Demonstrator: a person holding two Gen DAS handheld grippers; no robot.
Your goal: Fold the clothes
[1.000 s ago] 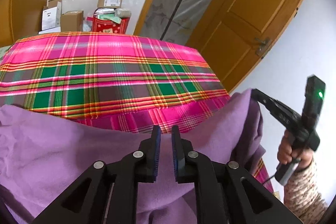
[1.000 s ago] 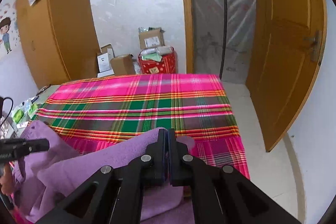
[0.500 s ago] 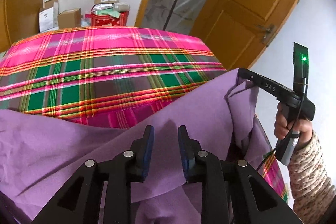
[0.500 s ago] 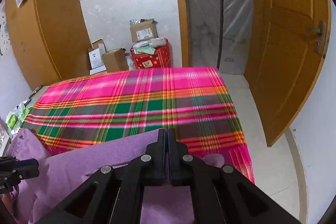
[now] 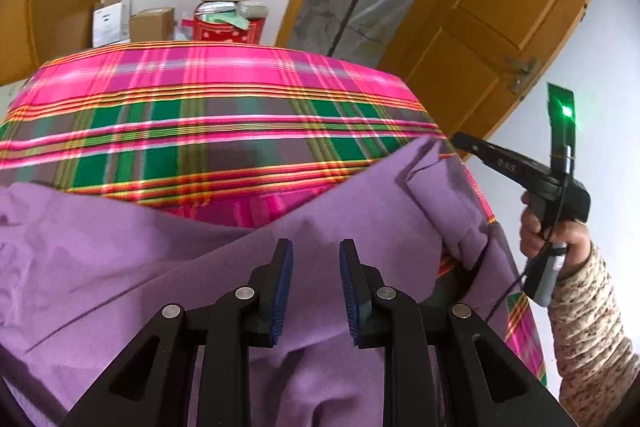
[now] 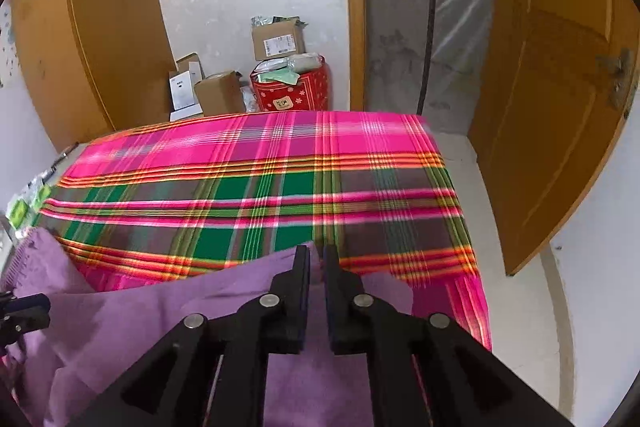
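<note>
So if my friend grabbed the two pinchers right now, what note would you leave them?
Left gripper: open, nothing between its pads, just over the purple garment.
Right gripper: jaws have just been opening, a narrow gap now, with the garment's far edge between them; it looks let go.
The garment lies at the near end of the plaid-covered table, one side turned over.
Done: that piece laid down. Left: the rest of the folds and smoothing.

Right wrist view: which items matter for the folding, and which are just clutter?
In play:
purple garment
plaid bedspread
right hand-held gripper
left hand-held gripper

Lying about:
cardboard boxes
red bin
wooden door
</note>
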